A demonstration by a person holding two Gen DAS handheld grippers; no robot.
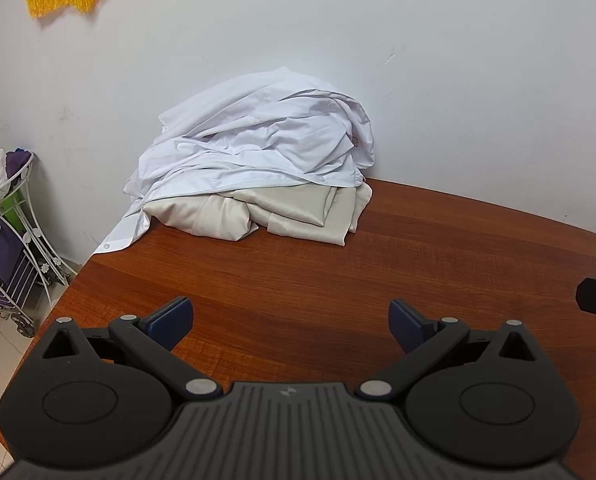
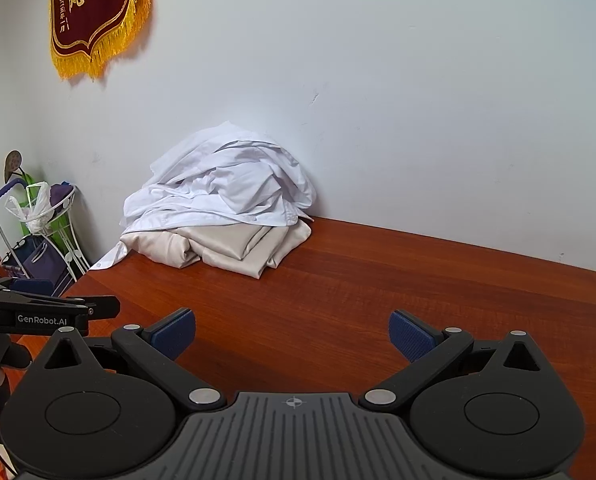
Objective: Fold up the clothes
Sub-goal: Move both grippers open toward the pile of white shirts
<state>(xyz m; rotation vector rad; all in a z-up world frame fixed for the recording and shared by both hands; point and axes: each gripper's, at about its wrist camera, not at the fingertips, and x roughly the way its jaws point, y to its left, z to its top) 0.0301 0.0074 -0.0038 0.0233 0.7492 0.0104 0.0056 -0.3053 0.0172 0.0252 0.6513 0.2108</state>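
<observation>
Both claws point(image 1: 290, 320) point(image 2: 292, 332) gape, well short of clothes point(image 1: 254, 160).

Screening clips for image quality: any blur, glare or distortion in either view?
Left wrist view: sharp, evenly lit, dark fisheye corners, table edge bowed, soft shadow beside the white shirt. Right wrist view: equally sharp, no glare, wall banner readable though curved, faint sheen on the table.

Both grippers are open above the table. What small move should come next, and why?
Probably reach the left gripper forward to the white shirt: it lies crumpled on top of the beige cloth, and both grippers are open and hold nothing.
</observation>
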